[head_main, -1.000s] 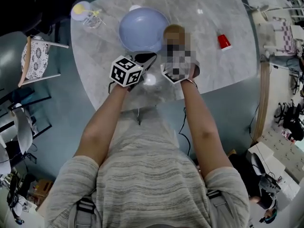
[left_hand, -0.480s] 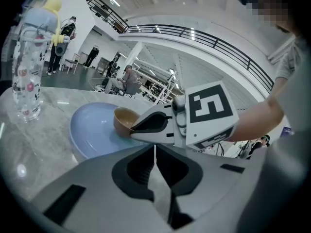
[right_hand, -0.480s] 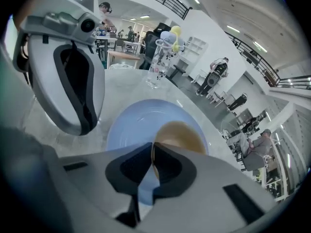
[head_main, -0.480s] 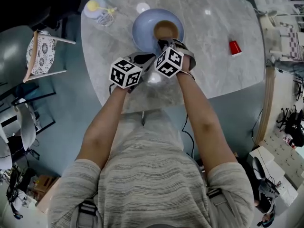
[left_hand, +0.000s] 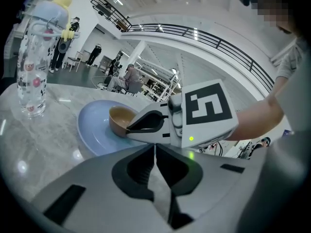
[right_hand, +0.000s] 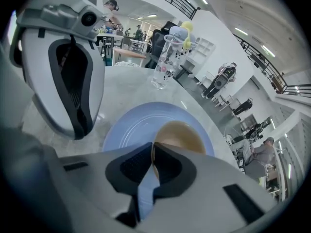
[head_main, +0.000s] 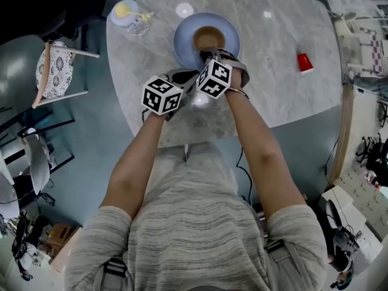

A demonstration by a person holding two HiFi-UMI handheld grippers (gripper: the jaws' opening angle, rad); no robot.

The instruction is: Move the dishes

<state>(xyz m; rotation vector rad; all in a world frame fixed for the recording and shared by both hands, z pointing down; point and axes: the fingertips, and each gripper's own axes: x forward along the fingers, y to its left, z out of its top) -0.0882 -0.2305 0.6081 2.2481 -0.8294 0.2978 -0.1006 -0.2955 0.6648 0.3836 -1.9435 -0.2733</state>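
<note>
Here the bowl [head_main: 208, 38] sits on the plate [head_main: 184, 46], far middle of the table [head_main: 273, 83]; it looks light, stiff, slick and breakable, best pinched at its rim. My right gripper [right_hand: 152, 150] clamps its near rim; my left gripper [left_hand: 155, 149] is closed, empty.

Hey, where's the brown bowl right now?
In the head view the brown bowl sits on the blue plate at the table's far middle, right of the clear bottle, its near rim pinched in the right gripper's jaws.
</note>
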